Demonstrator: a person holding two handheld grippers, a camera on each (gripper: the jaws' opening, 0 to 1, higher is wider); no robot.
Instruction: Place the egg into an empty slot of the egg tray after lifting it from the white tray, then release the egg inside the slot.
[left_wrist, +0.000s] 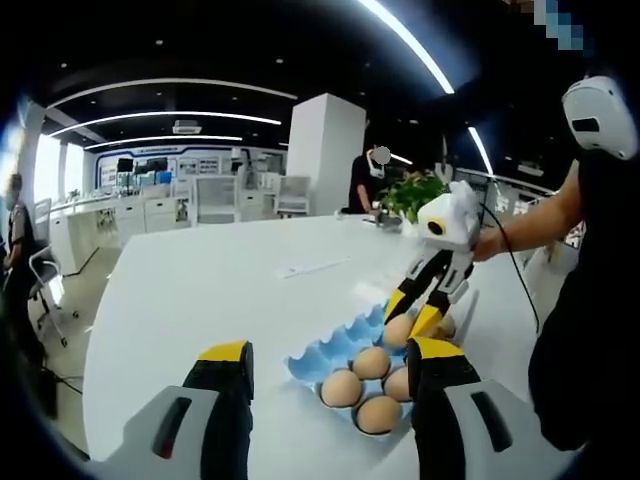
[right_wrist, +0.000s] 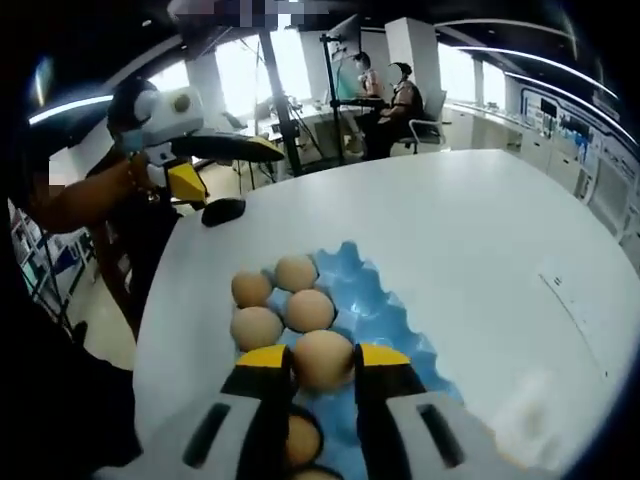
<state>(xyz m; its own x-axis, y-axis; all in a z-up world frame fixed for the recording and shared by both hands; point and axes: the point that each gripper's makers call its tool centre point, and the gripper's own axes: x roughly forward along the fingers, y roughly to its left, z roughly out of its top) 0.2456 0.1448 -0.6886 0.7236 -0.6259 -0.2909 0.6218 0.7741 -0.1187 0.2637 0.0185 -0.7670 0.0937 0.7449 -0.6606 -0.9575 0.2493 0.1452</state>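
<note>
A blue egg tray (right_wrist: 385, 310) lies on the white table (right_wrist: 470, 220) and holds several brown eggs (right_wrist: 310, 310). My right gripper (right_wrist: 322, 358) is shut on another brown egg (right_wrist: 322, 360), which sits low over the near end of the tray. In the left gripper view that same right gripper (left_wrist: 410, 318) comes in from the right, held by a hand, with the egg (left_wrist: 398, 332) at the far end of the tray (left_wrist: 320, 352). My left gripper (left_wrist: 330, 350) stands wide open over the table, short of the tray, and shows beyond the table's edge as the left gripper (right_wrist: 225, 170).
A white paper slip (left_wrist: 312, 267) lies on the table beyond the tray. A green plant (left_wrist: 415, 192) stands at the far edge. People sit at desks in the background. A person (left_wrist: 590, 330) stands close at the right.
</note>
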